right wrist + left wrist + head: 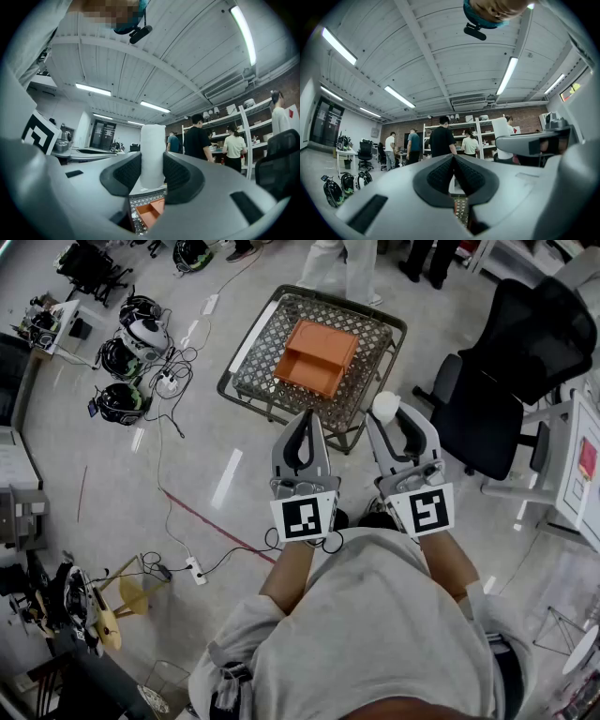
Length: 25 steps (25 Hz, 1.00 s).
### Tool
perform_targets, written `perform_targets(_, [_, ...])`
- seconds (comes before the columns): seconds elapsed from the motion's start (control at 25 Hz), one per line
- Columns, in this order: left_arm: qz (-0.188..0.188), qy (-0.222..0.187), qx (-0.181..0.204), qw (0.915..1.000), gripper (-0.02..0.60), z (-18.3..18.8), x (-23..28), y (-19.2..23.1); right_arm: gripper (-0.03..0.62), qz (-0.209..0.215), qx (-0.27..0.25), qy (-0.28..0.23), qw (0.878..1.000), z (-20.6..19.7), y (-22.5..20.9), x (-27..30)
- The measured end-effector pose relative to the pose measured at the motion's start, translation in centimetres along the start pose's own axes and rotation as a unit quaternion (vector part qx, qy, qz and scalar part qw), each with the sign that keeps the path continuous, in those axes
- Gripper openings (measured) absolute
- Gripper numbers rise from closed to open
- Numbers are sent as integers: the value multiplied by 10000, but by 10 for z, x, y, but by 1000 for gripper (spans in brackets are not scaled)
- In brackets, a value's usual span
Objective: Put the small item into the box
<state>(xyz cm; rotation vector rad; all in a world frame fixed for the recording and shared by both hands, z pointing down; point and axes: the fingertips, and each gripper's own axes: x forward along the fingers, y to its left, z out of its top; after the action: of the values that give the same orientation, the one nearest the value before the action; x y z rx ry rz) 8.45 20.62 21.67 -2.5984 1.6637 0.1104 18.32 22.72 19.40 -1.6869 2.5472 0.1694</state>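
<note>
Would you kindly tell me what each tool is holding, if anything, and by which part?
The right tool grips a white cylinder by its sides, its upper part standing free. The left tool is shut, holding nothing.

A shared lab-workshop, as I see it through the rig.
Strip lights (508,75) overhead, stocked shelves (480,133) on the far brick wall (525,119), people (440,140) standing about, an office chair (511,371) right, and helmets (122,401) and power strips (195,570) on the floor left.
</note>
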Motion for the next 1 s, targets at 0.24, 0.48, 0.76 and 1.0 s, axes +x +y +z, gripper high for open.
perform_targets(0.24, [51,-8,47,10000,6,-1,-8,4,132,190,31,-110,9998,1,12,3])
perform_targets(0.48, [214,30,31,9998,6,-5,-23,17,133,615,152,-58,9980,-5,38,10])
perform_targets(0.76, [847,269,39,9960,6,-21,-49,38,132,1335,266,100,9906,-24,64,18])
perform_targets(1.0, [1419,617,5,9880,6,-43,-93,89,133,1977,247,211,9797,-41,120,40])
